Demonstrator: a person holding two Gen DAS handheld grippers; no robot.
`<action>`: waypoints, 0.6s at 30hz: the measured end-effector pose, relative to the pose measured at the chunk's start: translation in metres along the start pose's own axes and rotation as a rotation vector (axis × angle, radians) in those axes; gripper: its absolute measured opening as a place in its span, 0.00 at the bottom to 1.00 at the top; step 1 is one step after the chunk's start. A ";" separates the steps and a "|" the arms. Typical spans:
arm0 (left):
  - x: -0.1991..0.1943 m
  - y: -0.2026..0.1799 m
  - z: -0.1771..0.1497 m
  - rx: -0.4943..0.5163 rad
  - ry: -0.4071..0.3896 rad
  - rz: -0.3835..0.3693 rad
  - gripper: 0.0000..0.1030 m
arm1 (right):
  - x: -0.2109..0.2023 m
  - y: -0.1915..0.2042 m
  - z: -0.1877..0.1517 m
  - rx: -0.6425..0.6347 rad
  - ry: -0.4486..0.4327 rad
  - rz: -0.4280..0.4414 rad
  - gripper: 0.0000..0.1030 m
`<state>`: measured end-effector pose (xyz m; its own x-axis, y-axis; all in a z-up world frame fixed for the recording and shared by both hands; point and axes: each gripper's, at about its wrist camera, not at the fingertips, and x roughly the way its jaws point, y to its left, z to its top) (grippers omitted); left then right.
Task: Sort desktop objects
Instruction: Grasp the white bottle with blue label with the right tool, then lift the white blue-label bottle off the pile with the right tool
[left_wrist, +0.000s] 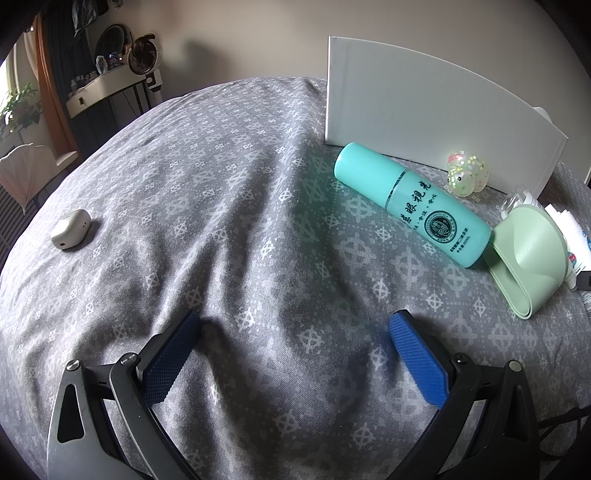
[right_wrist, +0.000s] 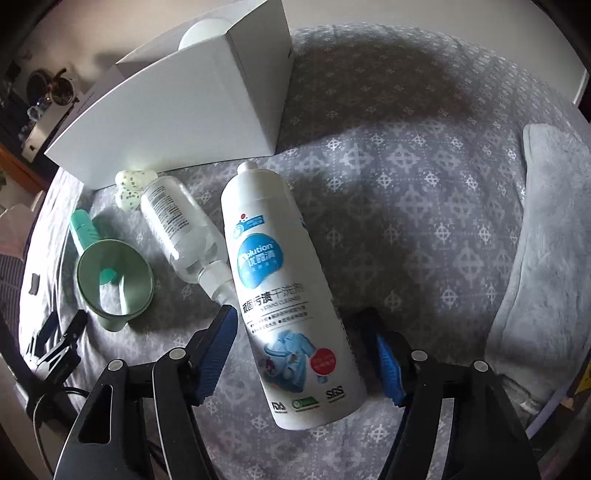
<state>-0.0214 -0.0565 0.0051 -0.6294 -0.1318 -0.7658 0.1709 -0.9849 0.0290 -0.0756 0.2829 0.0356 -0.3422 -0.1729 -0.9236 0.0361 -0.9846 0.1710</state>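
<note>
My left gripper (left_wrist: 295, 326) is open and empty over the grey patterned cloth. A teal bottle (left_wrist: 413, 203) lies ahead to its right, next to a pale green cup (left_wrist: 528, 251) on its side. My right gripper (right_wrist: 299, 325) is open, its blue pads (right_wrist: 218, 350) on either side of a white spray can (right_wrist: 288, 295) that lies on the cloth; the pads stand apart from it. A clear bottle (right_wrist: 181, 221) lies left of the can. The green cup (right_wrist: 114, 277) and teal bottle (right_wrist: 83, 229) lie further left.
An open white box (left_wrist: 424, 110) stands at the back, also in the right wrist view (right_wrist: 177, 110). A spotted translucent toy (left_wrist: 467, 173) rests against it. A white earbud case (left_wrist: 70, 234) lies far left. A folded grey towel (right_wrist: 535, 258) lies right. A black clip (right_wrist: 59, 347) lies left.
</note>
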 end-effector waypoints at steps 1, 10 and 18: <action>0.000 0.000 0.000 0.000 0.000 0.000 1.00 | 0.003 -0.002 0.001 0.002 0.006 0.004 0.66; 0.000 0.000 0.000 0.000 0.000 0.000 1.00 | 0.018 0.010 0.012 -0.087 -0.014 -0.107 0.68; 0.000 0.000 0.000 0.000 0.000 0.000 1.00 | 0.024 0.013 0.019 -0.092 -0.048 -0.113 0.69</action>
<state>-0.0214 -0.0563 0.0051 -0.6293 -0.1319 -0.7659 0.1709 -0.9849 0.0292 -0.1008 0.2663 0.0219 -0.3934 -0.0619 -0.9173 0.0802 -0.9962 0.0328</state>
